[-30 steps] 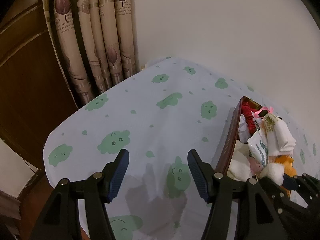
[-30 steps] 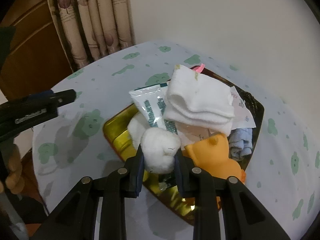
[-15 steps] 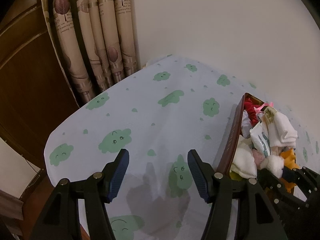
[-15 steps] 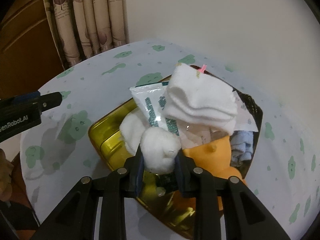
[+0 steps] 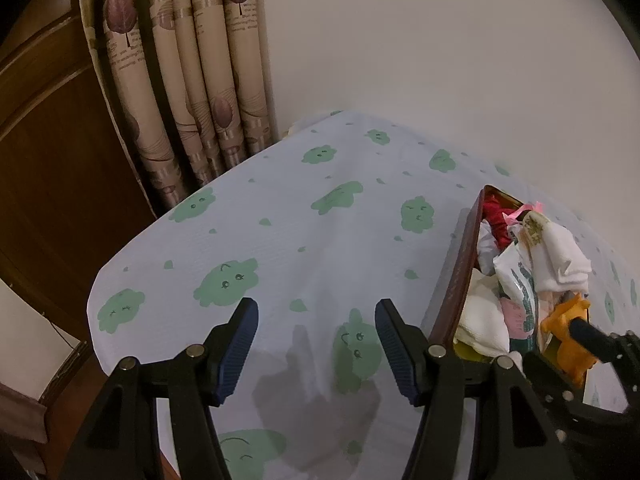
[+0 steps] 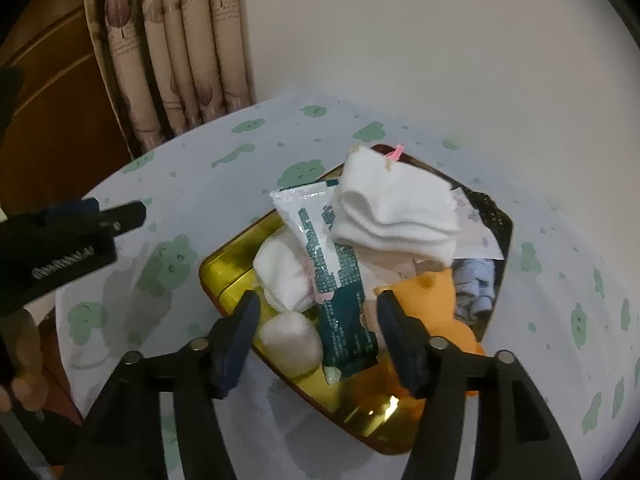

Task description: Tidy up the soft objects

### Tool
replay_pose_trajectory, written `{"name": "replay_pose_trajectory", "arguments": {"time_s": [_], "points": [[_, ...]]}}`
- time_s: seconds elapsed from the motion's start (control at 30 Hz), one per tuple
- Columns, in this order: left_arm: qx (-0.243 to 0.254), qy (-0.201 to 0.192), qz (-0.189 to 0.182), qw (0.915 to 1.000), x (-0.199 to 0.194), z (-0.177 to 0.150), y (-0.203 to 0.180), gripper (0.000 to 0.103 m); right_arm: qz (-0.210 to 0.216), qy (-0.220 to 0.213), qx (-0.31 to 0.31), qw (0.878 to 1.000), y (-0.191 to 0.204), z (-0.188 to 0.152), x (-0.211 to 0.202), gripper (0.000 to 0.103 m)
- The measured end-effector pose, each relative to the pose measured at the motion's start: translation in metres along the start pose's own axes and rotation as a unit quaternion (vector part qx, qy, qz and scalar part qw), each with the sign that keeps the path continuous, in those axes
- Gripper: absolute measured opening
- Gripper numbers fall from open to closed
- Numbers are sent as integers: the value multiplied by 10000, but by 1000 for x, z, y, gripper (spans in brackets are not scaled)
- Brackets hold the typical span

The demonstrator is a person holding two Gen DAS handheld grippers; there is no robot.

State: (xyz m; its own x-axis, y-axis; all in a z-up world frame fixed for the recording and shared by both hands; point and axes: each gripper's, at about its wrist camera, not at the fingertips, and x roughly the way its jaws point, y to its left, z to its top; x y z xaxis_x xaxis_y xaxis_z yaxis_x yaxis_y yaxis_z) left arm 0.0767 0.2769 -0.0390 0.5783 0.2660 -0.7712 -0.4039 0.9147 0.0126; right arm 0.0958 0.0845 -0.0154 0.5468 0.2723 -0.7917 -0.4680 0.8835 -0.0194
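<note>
Right hand-held gripper (image 6: 316, 330) opening, cotton ball (image 6: 290, 334) lying loose in tin (image 6: 224, 264).

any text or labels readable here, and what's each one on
None reads clearly.
White lettering on the side of the left gripper: blurred.
Teal print on the white packet in the gold tin: too small.
Small print lines on the curtain: too small.
Pink marks on a paper sachet: unreadable.
</note>
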Motion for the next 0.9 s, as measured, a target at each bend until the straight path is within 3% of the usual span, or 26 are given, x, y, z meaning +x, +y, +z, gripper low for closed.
{"name": "replay_pose_trajectory", "arguments": {"time_s": [0.3,0.6,0.9], "points": [[241,-56,12,9997,-4,-4,-14,62,-428,-291,339,9981,-1,-14,-41,88],[381,-39,-116,9992,-6,-6,-22,62,-536,-4,744,9958,-10,-35,-41,93],[517,-46,-156,9985,-7,-7,-28,62,-552,78,733,9957,-10,-37,-38,95]]}}
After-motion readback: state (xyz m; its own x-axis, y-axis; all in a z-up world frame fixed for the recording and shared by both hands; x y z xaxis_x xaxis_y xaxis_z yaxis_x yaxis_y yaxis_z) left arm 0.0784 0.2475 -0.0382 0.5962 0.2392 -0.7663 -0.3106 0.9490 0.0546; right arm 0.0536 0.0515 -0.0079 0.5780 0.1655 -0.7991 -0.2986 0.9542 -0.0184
